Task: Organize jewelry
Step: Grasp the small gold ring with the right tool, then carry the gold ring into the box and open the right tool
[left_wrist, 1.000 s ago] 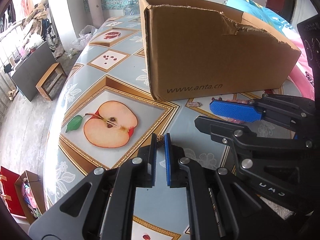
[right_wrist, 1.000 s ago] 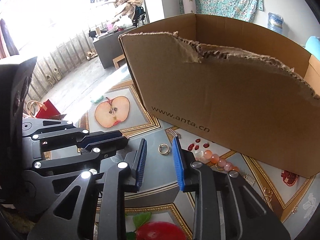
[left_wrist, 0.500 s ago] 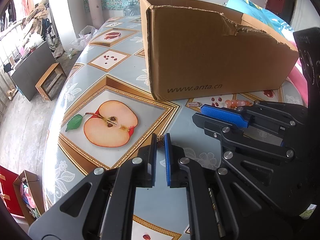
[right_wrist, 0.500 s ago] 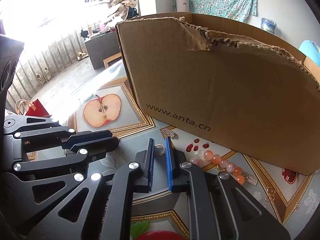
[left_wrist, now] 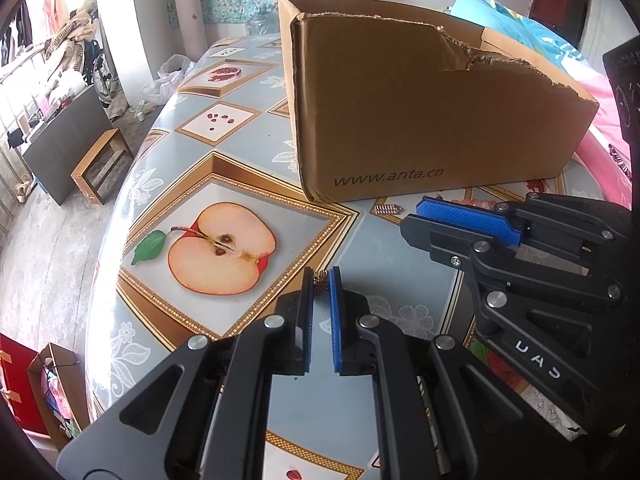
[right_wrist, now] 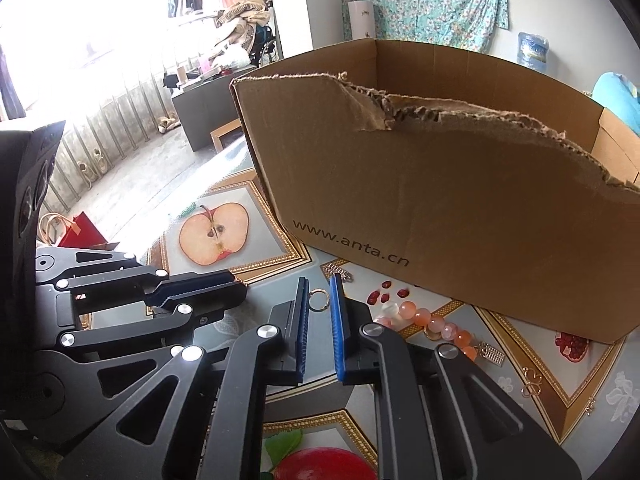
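My left gripper (left_wrist: 320, 282) is shut on a small bronze flower-shaped trinket (left_wrist: 320, 283) held between its tips above the table. My right gripper (right_wrist: 319, 298) is shut on a small metal ring (right_wrist: 319, 300) at its tips. It also shows in the left wrist view (left_wrist: 414, 216), to the right of my left gripper. A torn cardboard box (right_wrist: 440, 208) marked www.anta.cn stands just behind both. A pink bead bracelet (right_wrist: 432, 322), a silver clip (right_wrist: 338, 270) and small gold pieces (right_wrist: 530, 384) lie on the table in front of the box.
The table wears a fruit-print oilcloth (left_wrist: 224, 248) and its left edge drops to the floor. A stool (left_wrist: 100, 164) and a dark cabinet (left_wrist: 60, 136) stand on the floor at left. A red bag (right_wrist: 80, 232) sits below.
My right gripper closed from open onto the ring and has lifted slightly. My left gripper stays shut on the flower trinket, hardly moved.
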Tool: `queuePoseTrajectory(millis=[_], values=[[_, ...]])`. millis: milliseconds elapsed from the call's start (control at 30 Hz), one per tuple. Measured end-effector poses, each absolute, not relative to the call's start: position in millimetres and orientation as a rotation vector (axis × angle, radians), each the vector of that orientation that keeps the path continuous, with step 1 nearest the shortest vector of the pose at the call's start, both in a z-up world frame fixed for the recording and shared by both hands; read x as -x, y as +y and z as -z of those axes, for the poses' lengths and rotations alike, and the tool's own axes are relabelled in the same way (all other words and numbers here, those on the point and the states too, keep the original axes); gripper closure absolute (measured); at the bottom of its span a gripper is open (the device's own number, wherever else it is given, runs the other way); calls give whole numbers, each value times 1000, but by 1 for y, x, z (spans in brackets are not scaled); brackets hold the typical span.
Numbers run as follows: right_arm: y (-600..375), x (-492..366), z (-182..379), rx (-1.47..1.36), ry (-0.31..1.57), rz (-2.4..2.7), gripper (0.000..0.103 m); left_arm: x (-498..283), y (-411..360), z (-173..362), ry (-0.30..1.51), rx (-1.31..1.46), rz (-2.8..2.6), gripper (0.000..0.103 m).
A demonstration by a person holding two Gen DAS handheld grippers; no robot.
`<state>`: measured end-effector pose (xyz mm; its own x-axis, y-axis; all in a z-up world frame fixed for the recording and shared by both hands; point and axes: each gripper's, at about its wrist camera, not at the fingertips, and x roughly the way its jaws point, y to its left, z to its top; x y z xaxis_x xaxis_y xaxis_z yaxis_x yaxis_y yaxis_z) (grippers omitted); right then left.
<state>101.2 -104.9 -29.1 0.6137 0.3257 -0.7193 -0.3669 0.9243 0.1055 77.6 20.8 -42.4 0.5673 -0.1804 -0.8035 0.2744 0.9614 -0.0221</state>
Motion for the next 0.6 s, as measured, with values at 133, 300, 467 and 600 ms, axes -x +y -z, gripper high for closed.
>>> queuePoseTrajectory(millis=[133,300,467,600], values=[[-115,-91,25,50,798,-401,92,-75,20,40,925,-110,273,97],[-125,-78,19,41,774,-401,92,-71,17,31,897,-123,279,96],[-134,-66,8,30,737,-400,92,-67,15,14,856,-137,287,96],[-142,-60,-11,19,690,-401,92,-62,14,-11,788,-158,303,96]])
